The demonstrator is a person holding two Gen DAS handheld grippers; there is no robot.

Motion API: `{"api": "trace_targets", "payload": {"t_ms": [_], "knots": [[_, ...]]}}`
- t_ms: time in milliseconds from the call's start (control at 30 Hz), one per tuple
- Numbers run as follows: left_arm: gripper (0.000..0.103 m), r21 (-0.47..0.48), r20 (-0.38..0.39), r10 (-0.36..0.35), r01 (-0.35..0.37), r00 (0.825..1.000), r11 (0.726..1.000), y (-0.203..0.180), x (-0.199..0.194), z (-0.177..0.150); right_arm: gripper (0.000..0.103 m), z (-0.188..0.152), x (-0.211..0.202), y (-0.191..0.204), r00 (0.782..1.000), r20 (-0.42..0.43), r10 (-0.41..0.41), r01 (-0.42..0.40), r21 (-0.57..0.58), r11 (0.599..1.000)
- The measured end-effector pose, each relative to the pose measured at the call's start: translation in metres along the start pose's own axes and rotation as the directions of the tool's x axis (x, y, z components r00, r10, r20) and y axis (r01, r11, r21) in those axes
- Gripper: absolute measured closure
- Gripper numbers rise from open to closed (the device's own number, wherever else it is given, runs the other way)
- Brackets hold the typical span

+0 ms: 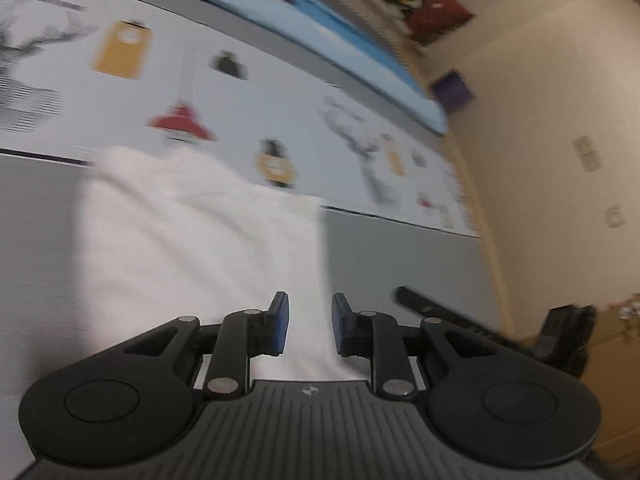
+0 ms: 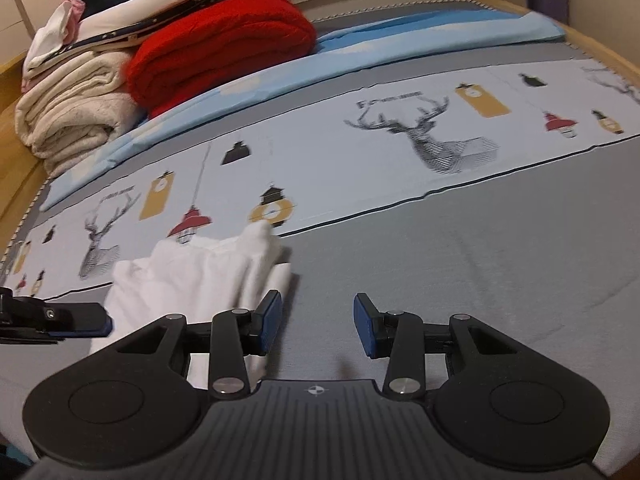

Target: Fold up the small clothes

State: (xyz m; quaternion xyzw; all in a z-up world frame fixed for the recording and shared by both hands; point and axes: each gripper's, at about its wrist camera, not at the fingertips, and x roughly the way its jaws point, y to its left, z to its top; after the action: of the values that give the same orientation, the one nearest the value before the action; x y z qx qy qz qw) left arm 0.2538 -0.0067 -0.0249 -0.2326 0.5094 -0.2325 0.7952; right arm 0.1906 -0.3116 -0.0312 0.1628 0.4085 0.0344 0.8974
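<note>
A small white garment (image 1: pixel 200 248) lies flat on the grey band of the bedsheet (image 1: pixel 400 256); the left wrist view is motion-blurred. My left gripper (image 1: pixel 310 324) hovers over the garment's near right part, its blue pads a narrow gap apart with nothing pinched between them. In the right wrist view the same white garment (image 2: pixel 192 280) sits left of centre, rumpled at its far end. My right gripper (image 2: pixel 318 326) stands open over bare grey sheet (image 2: pixel 440 280), its left pad at the garment's right edge. One of the left gripper's fingers (image 2: pixel 80 322) shows at the far left.
A red folded blanket (image 2: pixel 224 40) and a cream one (image 2: pixel 72 116) are stacked with other clothes at the back left. A light blue cloth (image 2: pixel 360 48) runs along the back. The deer-printed band (image 2: pixel 400 152) crosses the middle. A beige wall (image 1: pixel 560 160) borders the bed.
</note>
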Motion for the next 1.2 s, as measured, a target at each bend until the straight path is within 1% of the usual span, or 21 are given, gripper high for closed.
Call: {"api": "trace_targets", "payload": {"t_ms": [100, 167, 233, 300, 433, 467, 500, 533, 567, 600, 633, 700, 733, 800, 867, 933, 1000, 1033, 1067, 1133, 1200], "knots": [[0.079, 0.023, -0.043, 0.101, -0.1, 0.994, 0.995, 0.015, -0.005, -0.005, 0.06, 0.001, 0.016, 0.011, 0.997, -0.046, 0.056, -0.054, 0.041, 0.998], [0.079, 0.043, -0.079, 0.137, -0.133, 0.987, 0.99, 0.023, -0.006, -0.011, 0.055, 0.002, 0.028, 0.023, 0.995, -0.069, 0.075, -0.072, 0.04, 0.997], [0.077, 0.074, -0.102, 0.162, -0.155, 0.981, 0.985, 0.028, -0.01, -0.018, 0.054, 0.003, 0.039, 0.037, 0.994, -0.08, 0.073, -0.07, 0.034, 0.997], [0.072, 0.099, -0.1, 0.187, -0.177, 0.977, 0.979, 0.03, -0.013, -0.022, 0.054, 0.006, 0.053, 0.048, 0.994, -0.092, 0.065, -0.062, 0.035, 0.997], [0.072, 0.119, -0.099, 0.189, -0.177, 0.977, 0.977, 0.035, -0.017, -0.025, 0.054, 0.009, 0.075, 0.062, 0.994, -0.106, 0.026, -0.022, 0.035, 0.999], [0.072, 0.129, -0.099, 0.195, -0.181, 0.976, 0.975, 0.036, -0.017, -0.025, 0.058, 0.009, 0.08, 0.065, 0.994, -0.111, 0.015, -0.012, 0.022, 1.0], [0.072, 0.136, -0.098, 0.199, -0.184, 0.975, 0.973, 0.034, -0.015, -0.023, 0.065, 0.009, 0.085, 0.069, 0.993, -0.116, 0.003, -0.002, 0.007, 1.0], [0.072, 0.141, -0.1, 0.199, -0.184, 0.975, 0.973, 0.035, -0.016, -0.024, 0.094, 0.008, 0.09, 0.073, 0.993, -0.117, -0.008, 0.007, -0.014, 1.0], [0.067, 0.144, -0.1, 0.201, -0.186, 0.974, 0.972, 0.036, -0.016, -0.023, 0.1, 0.008, 0.091, 0.075, 0.994, -0.107, -0.017, 0.014, -0.031, 0.999], [0.061, 0.148, -0.1, 0.204, -0.188, 0.974, 0.971, 0.036, -0.017, -0.025, 0.1, 0.009, 0.087, 0.075, 0.997, -0.075, -0.025, 0.022, -0.039, 0.999], [0.059, 0.155, -0.1, 0.206, -0.189, 0.973, 0.97, 0.036, -0.018, -0.025, 0.101, 0.012, 0.076, 0.074, 0.999, -0.016, -0.028, 0.027, -0.025, 0.999], [0.058, 0.166, -0.101, 0.209, -0.191, 0.973, 0.967, 0.035, -0.016, -0.024, 0.101, 0.018, 0.051, 0.061, 0.995, 0.103, -0.003, -0.002, 0.046, 0.999], [0.058, 0.173, -0.104, 0.208, -0.188, 0.973, 0.967, 0.034, -0.014, -0.024, 0.101, 0.019, 0.048, 0.054, 0.994, 0.108, -0.021, 0.015, 0.059, 0.998], [0.058, 0.187, -0.114, 0.209, -0.186, 0.971, 0.965, 0.032, -0.011, -0.024, 0.1, 0.016, 0.06, 0.039, 0.996, 0.015, -0.084, 0.083, 0.082, 0.993], [0.058, 0.198, -0.127, 0.226, -0.199, 0.966, 0.96, 0.031, -0.005, -0.027, 0.099, 0.014, 0.072, 0.028, 0.994, -0.066, -0.087, 0.094, 0.115, 0.989], [0.056, 0.206, -0.14, 0.242, -0.211, 0.96, 0.955, 0.032, 0.001, -0.029, 0.095, 0.014, 0.07, 0.029, 0.995, -0.065, -0.073, 0.08, 0.102, 0.992], [0.055, 0.223, -0.157, 0.272, -0.234, 0.949, 0.946, 0.035, 0.008, -0.033, 0.075, 0.012, 0.059, 0.03, 0.998, -0.05, -0.046, 0.05, 0.099, 0.994], [0.055, 0.236, -0.164, 0.287, -0.245, 0.944, 0.94, 0.036, 0.01, -0.034, 0.059, 0.01, 0.054, 0.028, 0.999, -0.051, -0.01, 0.015, 0.112, 0.994], [0.055, 0.247, -0.169, 0.298, -0.253, 0.939, 0.936, 0.036, 0.013, -0.036, 0.053, 0.008, 0.05, 0.027, 0.997, -0.068, 0.029, -0.02, 0.125, 0.992], [0.055, 0.252, -0.18, 0.309, -0.26, 0.934, 0.932, 0.04, 0.015, -0.038, 0.053, 0.0, 0.048, 0.025, 0.983, -0.151, 0.106, -0.086, 0.136, 0.987], [0.055, 0.251, -0.182, 0.314, -0.264, 0.932, 0.931, 0.042, 0.014, -0.039, 0.053, -0.01, 0.046, 0.026, 0.959, -0.244, 0.146, -0.125, 0.101, 0.987]]}}
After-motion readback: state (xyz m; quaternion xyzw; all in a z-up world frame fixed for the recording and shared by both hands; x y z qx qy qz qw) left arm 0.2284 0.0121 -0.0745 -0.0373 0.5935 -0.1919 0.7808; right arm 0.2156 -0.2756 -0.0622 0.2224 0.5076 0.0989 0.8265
